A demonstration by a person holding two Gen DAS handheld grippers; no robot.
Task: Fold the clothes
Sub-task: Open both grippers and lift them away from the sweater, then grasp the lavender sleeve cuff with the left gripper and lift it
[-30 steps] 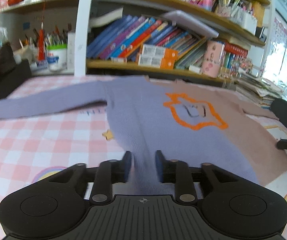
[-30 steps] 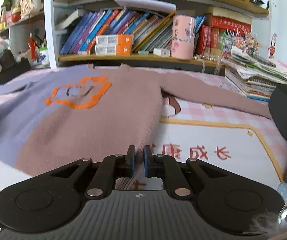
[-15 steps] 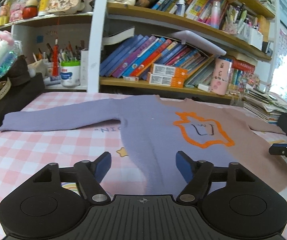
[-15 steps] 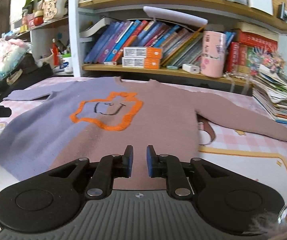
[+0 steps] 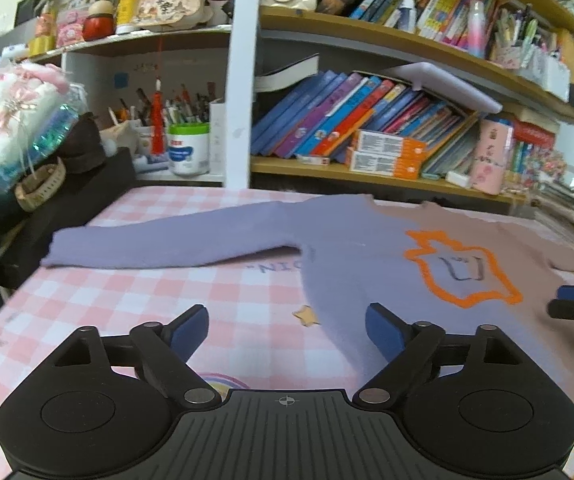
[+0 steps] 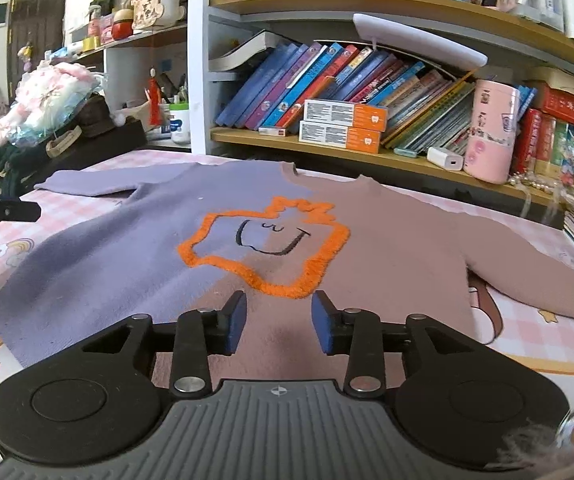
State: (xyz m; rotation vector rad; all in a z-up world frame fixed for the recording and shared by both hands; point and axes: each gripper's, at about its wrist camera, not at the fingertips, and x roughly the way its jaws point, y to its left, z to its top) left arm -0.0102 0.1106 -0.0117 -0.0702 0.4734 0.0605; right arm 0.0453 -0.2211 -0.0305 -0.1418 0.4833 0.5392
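Released: both claws have let go of the hem; left gripper (image 5: 287, 330) and right gripper (image 6: 278, 318) opening, empty. Sweater (image 6: 223, 256) ahead, flat, ready for sleeve folds.

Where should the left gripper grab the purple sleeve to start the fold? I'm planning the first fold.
Judging by its pose, take the purple sleeve at its cuff end, coming from the outer side: it lies flat, stretched straight out, so the free end lifts over the sweater.
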